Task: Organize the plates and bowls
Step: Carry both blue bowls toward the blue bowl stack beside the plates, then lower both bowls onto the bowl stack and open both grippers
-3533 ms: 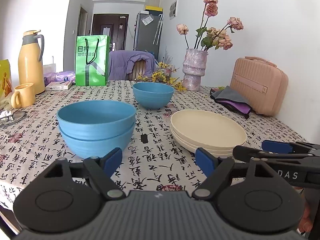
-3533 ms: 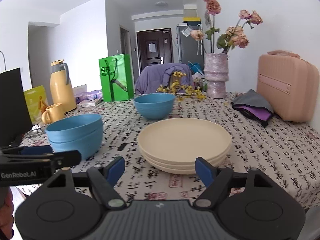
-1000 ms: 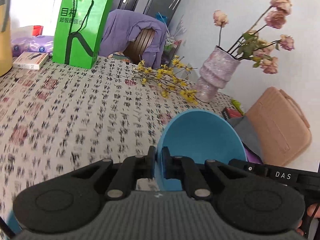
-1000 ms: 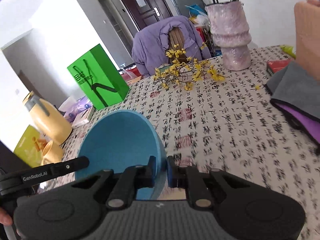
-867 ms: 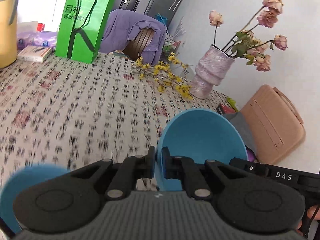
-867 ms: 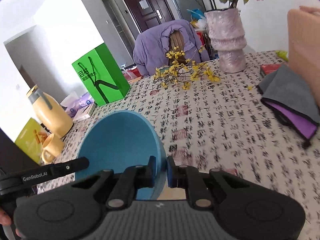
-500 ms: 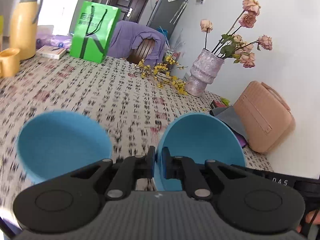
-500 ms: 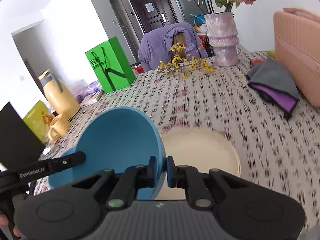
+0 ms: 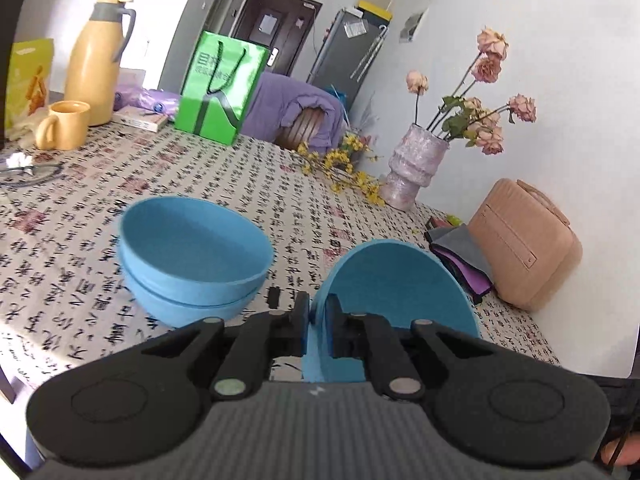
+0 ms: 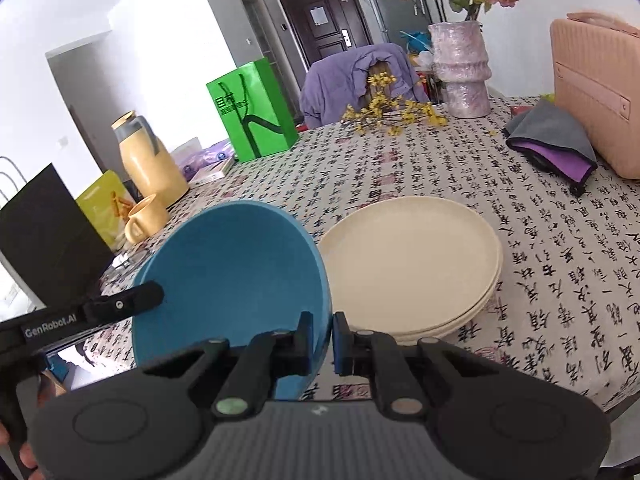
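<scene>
Both grippers hold one blue bowl tilted above the table. My left gripper is shut on its left rim, and my right gripper is shut on its right rim. The same bowl fills the lower left of the right wrist view, where the left gripper's fingers reach in from the left. A stack of two blue bowls stands on the tablecloth just left of the held bowl. A stack of cream plates lies just right of it.
A yellow thermos, a yellow mug and a green bag stand at the back left. A vase of roses, a pink case and a grey and purple cloth sit at the right. Yellow flower sprigs lie mid-table.
Both grippers have carried the blue bowl back toward the near side of the table. The stack of two blue bowls and the cream plates have come into view beside it.
</scene>
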Motion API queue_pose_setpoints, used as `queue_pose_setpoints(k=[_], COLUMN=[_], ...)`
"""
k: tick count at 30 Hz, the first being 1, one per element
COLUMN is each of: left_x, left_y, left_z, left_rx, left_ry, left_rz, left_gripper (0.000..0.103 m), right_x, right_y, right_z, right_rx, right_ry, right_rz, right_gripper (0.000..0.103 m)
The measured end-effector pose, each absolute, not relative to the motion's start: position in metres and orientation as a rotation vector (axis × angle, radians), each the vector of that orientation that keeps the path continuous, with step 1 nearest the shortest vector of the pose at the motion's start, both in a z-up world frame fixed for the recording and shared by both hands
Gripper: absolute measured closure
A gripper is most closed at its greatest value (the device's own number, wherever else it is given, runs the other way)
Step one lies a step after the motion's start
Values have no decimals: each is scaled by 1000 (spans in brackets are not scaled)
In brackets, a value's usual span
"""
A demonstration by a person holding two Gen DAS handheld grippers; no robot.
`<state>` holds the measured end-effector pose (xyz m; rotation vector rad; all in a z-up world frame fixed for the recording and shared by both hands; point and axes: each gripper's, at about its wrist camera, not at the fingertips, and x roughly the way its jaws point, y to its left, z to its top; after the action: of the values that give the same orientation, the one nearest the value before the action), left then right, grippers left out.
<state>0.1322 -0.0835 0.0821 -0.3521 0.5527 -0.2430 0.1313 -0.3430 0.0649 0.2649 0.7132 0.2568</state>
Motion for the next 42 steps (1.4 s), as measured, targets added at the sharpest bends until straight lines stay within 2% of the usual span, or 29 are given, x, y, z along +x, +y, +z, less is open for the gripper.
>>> queue_pose_setpoints(k=[9, 20, 42], left_x=[124, 156, 217], left_y=[-44, 10, 47], left_z=[92, 99, 75], left_rx=[-394, -452, -474], left_ry=[488, 473, 540], left_rz=[-180, -89, -54], left_gripper=[95, 95, 95], right_x=[142, 195, 276], right_y=[-305, -248, -208], right_z=[81, 98, 61], right_rx=[242, 196, 209], right_ry=[684, 638, 762], right_rz=[329, 394, 403], right_gripper=[93, 93, 92])
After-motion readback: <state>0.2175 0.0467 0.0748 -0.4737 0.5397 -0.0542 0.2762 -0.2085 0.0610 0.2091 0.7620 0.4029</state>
